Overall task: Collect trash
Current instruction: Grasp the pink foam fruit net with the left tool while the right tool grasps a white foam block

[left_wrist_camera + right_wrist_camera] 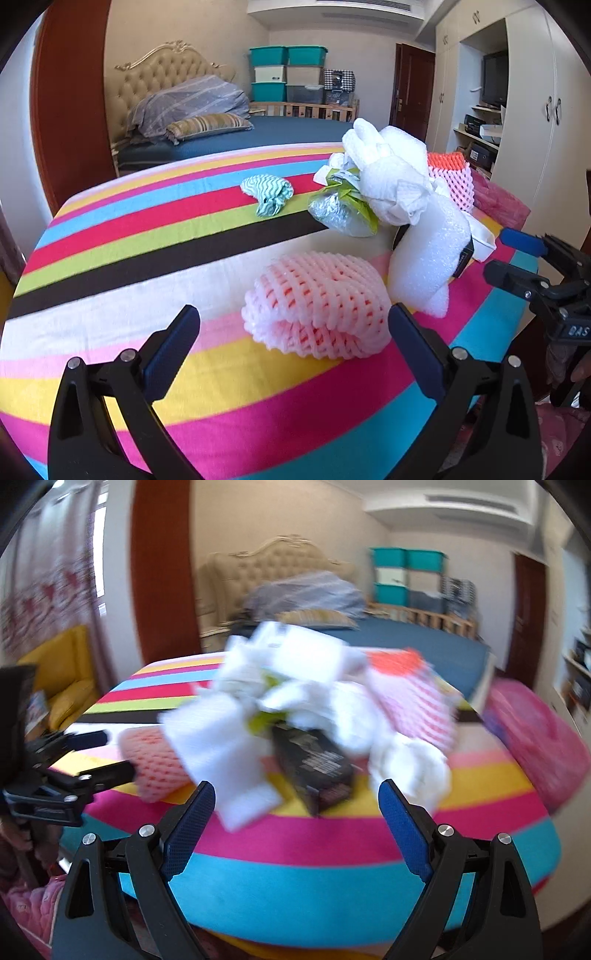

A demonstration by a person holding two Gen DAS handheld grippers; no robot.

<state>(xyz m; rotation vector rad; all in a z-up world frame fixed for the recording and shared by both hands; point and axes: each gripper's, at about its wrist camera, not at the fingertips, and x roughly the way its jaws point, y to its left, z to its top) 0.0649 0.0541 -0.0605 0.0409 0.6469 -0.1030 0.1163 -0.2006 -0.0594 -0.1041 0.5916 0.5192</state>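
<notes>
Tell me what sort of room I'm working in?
Most likely a bedroom: a bed with a padded headboard, built-in wardrobes, and stacked storage boxes behind the striped table.

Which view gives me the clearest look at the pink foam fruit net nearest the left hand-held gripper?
The left wrist view: the pink foam fruit net lies sharp and whole, just ahead of the open fingers. In the right wrist view the net is motion-blurred and partly covered by white foam wrap.

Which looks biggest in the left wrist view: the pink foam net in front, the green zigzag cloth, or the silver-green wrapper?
1. Pink foam net, though it sits nearest the camera, which inflates it.
2. Silver-green wrapper.
3. Green zigzag cloth.
The last two look nearly alike.
</notes>
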